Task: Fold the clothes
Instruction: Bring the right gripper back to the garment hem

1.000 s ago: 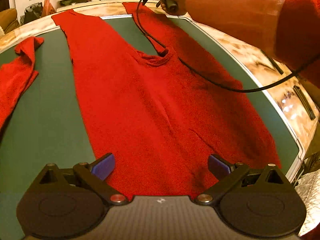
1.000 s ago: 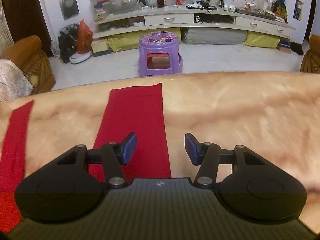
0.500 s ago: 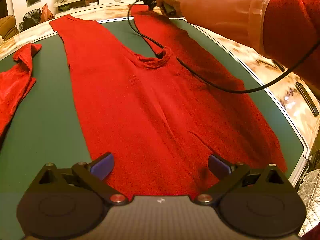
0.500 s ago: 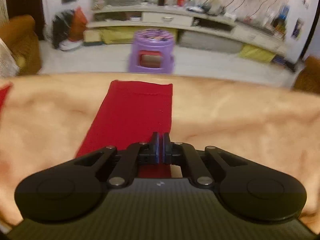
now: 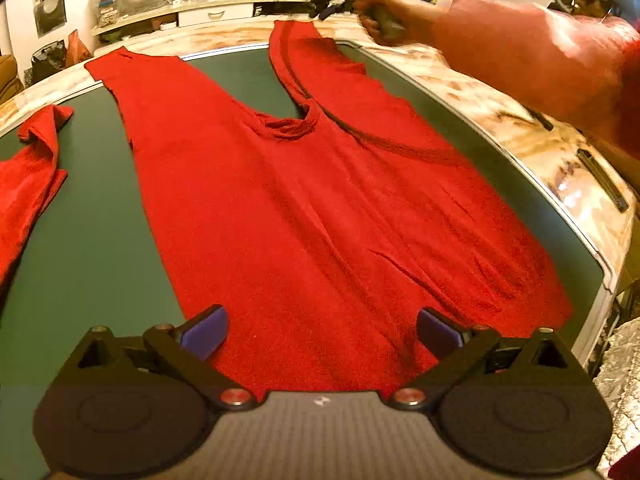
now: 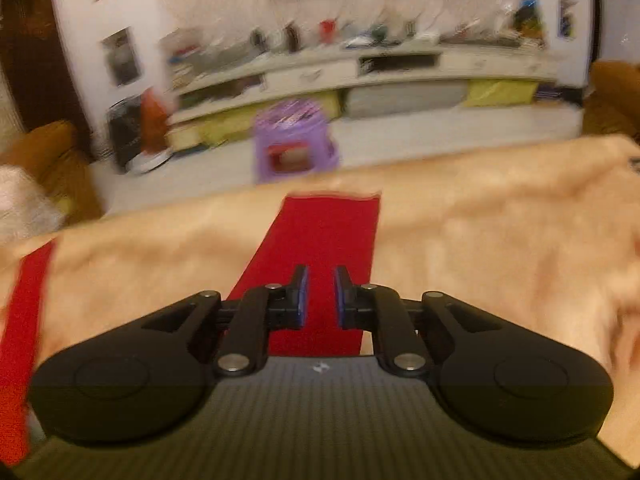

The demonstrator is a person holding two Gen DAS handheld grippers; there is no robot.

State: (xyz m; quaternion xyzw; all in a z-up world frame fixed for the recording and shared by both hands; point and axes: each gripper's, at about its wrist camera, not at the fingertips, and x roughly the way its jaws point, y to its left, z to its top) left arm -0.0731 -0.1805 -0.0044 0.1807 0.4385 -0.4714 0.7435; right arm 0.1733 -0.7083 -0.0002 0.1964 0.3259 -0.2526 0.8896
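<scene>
A red knit garment [image 5: 304,208] lies spread flat on the green mat [image 5: 88,256], neckline toward the far end. My left gripper [image 5: 320,330] is open wide above its near hem, holding nothing. My right gripper [image 5: 340,2] is raised over the far end, above the right strap [image 5: 304,48]. In the right wrist view the strap end [image 6: 328,232] lies flat on the marble table edge below my right gripper [image 6: 319,296], whose jaws stand a narrow gap apart with nothing between them.
A second red cloth [image 5: 28,176] lies on the mat's left side. The marble table rim [image 5: 560,152] runs along the right. A purple stool [image 6: 296,144] and a low shelf unit [image 6: 360,68] stand beyond the table.
My right gripper shut over the strap half a second ago, then opened slightly and lifted. The strap end stays on the table. My left gripper stays open over the hem.
</scene>
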